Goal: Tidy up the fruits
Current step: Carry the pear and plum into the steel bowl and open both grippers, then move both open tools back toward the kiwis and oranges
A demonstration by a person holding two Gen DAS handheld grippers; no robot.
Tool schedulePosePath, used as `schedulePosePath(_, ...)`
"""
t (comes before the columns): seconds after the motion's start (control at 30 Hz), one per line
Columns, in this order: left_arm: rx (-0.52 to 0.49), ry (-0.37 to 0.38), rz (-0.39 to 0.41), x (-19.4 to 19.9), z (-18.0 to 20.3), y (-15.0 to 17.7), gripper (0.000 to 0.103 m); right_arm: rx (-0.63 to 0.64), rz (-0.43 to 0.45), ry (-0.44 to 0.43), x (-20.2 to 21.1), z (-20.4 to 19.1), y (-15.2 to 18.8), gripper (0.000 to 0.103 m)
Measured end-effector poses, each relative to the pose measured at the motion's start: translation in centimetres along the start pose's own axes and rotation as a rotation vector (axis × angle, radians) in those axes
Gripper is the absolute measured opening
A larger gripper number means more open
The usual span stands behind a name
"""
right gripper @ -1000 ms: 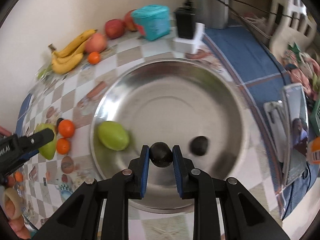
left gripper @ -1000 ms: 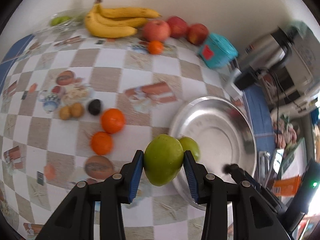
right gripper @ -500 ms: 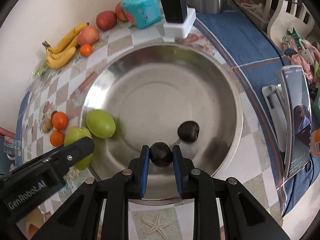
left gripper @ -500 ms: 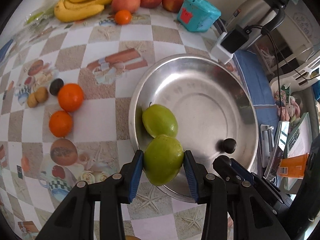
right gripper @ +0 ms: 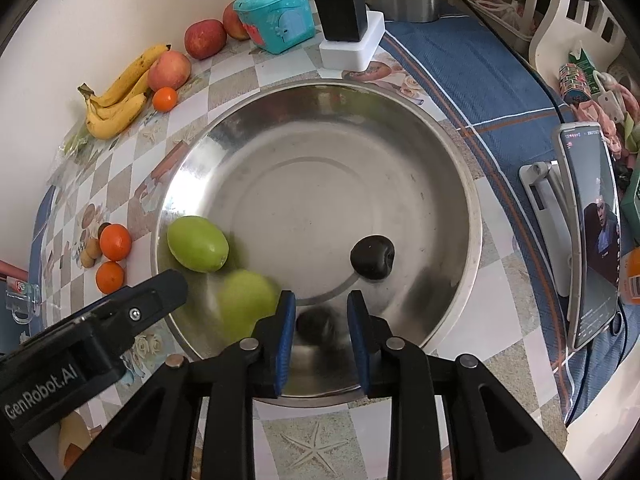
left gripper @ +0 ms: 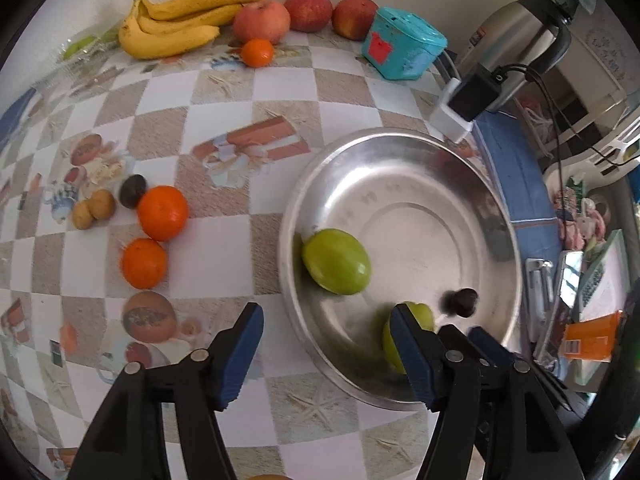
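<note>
A steel bowl (left gripper: pixel 472 184) (right gripper: pixel 452 160) sits on the checkered tablecloth. It holds a green fruit (left gripper: pixel 336 261) (right gripper: pixel 197 243), a second, blurred green fruit (left gripper: pixel 424 316) (right gripper: pixel 246 304) and a dark round fruit (left gripper: pixel 460 301) (right gripper: pixel 373 257). Another dark fruit (right gripper: pixel 316 326), blurred, lies in the bowl between my right gripper's fingers. My left gripper (left gripper: pixel 326 350) is open and empty over the bowl's near rim. My right gripper (right gripper: pixel 322 332) is open. Two oranges (left gripper: pixel 162 212) (left gripper: pixel 144 263) lie left of the bowl.
Bananas (left gripper: pixel 176 26), three red apples (left gripper: pixel 262 20), a small orange (left gripper: pixel 257 52) and a teal box (left gripper: pixel 402 48) line the wall. A charger (left gripper: pixel 466 104), a kettle (left gripper: pixel 516 28) and a phone on a stand (right gripper: pixel 590 232) are to the right. Small brown and dark fruits (left gripper: pixel 94 208) lie by the oranges.
My left gripper opened and dropped its green fruit into the bowl. My right gripper opened and released its dark fruit into the bowl.
</note>
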State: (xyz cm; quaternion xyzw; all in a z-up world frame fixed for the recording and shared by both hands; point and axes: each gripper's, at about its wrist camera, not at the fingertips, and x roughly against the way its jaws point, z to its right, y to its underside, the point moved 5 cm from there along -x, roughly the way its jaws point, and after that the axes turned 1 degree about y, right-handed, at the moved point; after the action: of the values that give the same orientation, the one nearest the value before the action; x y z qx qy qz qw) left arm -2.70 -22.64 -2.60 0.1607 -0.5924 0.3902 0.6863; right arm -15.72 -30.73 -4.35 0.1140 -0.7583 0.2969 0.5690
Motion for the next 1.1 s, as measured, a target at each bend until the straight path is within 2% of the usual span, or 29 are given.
schedulePosePath(0.1,-0.008,-0.05,0.021,0.3,-1.0,-0.4,0.07,0.0,0.004,0.007,0.1,-0.1,-0.1,0.04)
schedulePosePath(0.3,-0.015,-0.193,0.018,-0.1,-3.6,-1.0,0.07,0.006,0.025,0.022,0.6,-0.2,-0.3,0.045)
schedulePosePath(0.4,0.019,-0.179,0.025,0.0,-5.1,-1.2,0.071,0.017,0.023,0.029,0.4,-0.5,-0.3,0.046)
schedulePosePath(0.47,0.043,-0.169,0.03,0.2,-6.0,-1.2,0.079,0.021,0.02,0.032,0.2,-0.7,-0.1,0.053)
schedulePosePath(0.5,0.048,-0.173,0.041,0.5,-6.4,-1.3,0.085,0.022,0.022,0.034,0.1,-0.8,-0.1,0.061)
schedulePosePath(0.63,0.063,-0.218,0.082,1.4,-8.0,-1.7,0.1,0.034,0.03,0.037,0.1,-1.2,-0.1,0.062)
schedulePosePath(0.8,0.098,-0.242,0.119,2.6,-10.1,-2.1,0.102,0.059,0.026,0.054,-0.3,-2.0,0.1,0.066)
schedulePosePath(0.9,0.126,-0.274,0.133,3.3,-11.8,-2.3,0.103,0.074,0.028,0.057,-0.6,-2.7,0.1,0.078)
schedulePosePath(1.1,0.14,-0.386,0.201,5.7,-15.5,-2.8,0.103,0.12,0.033,0.064,-1.0,-4.3,0.4,0.079)
